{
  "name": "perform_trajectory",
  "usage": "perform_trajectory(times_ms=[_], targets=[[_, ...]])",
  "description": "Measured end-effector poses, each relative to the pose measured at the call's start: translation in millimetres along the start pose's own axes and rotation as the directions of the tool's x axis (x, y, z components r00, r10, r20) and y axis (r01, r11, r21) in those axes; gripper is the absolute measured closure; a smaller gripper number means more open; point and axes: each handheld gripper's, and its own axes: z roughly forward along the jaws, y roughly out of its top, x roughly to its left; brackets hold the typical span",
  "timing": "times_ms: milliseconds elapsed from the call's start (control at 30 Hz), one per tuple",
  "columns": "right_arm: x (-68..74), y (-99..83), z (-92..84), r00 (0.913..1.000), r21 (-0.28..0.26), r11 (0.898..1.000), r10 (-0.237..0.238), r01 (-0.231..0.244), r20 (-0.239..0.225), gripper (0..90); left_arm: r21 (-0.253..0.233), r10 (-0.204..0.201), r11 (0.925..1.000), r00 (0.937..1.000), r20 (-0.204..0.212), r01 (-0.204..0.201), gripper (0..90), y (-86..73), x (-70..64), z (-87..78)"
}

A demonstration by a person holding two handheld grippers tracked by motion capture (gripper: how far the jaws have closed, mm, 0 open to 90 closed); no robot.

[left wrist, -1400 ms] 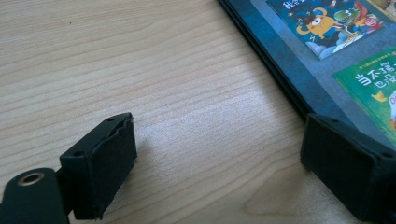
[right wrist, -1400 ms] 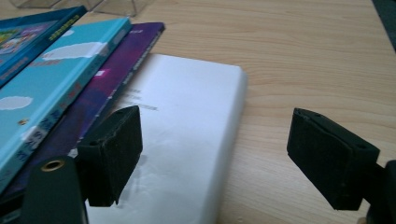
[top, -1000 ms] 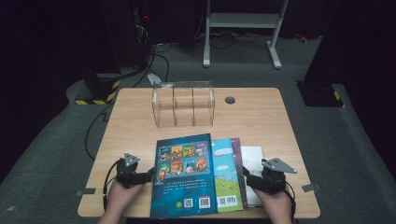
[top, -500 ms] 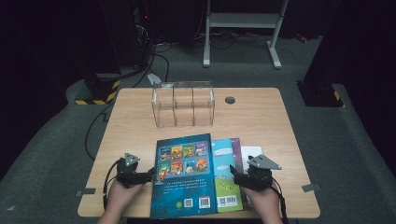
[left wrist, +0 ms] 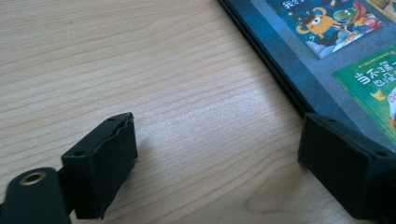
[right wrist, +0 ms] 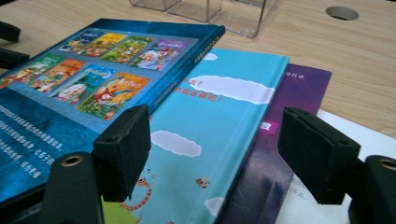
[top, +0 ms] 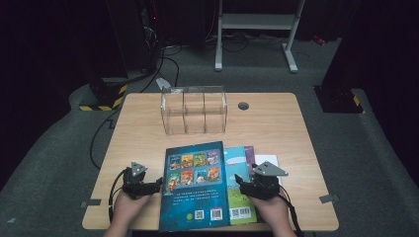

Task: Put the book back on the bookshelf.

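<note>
A stack of books lies at the table's front middle. A dark blue picture book (top: pixel 195 185) (right wrist: pixel 93 70) is on top, a light blue one (top: pixel 238 180) (right wrist: pixel 219 121) under it, then a purple one (top: pixel 249 152) (right wrist: pixel 289 102) and a white one (top: pixel 272 160). My left gripper (top: pixel 156 182) (left wrist: pixel 217 168) rests open on the wood, its right jaw at the dark blue book's (left wrist: pixel 327 46) left edge. My right gripper (top: pixel 240 181) (right wrist: pixel 215 149) is open above the light blue book's right edge; its jaws have just been closing, and the pads touch nothing.
A clear three-compartment plastic box (top: pixel 193 111) (right wrist: pixel 210 9) stands empty behind the books. A round cable hole (top: pixel 243 105) (right wrist: pixel 342 12) sits to its right. Bare wooden tabletop (top: pixel 138 133) lies left and right of the stack. The floor around is dark, with cables.
My right hand has slid left from the table's right side onto the stack of books, its jaws narrowing slightly. The left hand and the books have stayed put.
</note>
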Motion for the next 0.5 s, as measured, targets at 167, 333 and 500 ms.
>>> perform_trajectory(times_ms=[167,333,500], targets=[[2.1,-3.8,-0.6,0.9995,0.004,1.0,-0.011,0.011,-0.029,24.7,0.01,-0.06,0.9981,0.998,0.019,0.06,15.3,1.7,8.1,-4.4],[2.8,-4.4,-0.9,0.9987,0.007,1.0,-0.018,0.018,-0.047,24.7,-0.06,-0.087,0.994,0.9943,0.062,0.091,15.6,3.8,4.2,-21.0],[2.5,-4.2,-5.3,0.9993,-0.001,1.0,-0.009,0.009,-0.036,24.7,-0.037,-0.103,0.993,0.9764,0.19,0.112,15.8,2.9,-17.0,-22.4]])
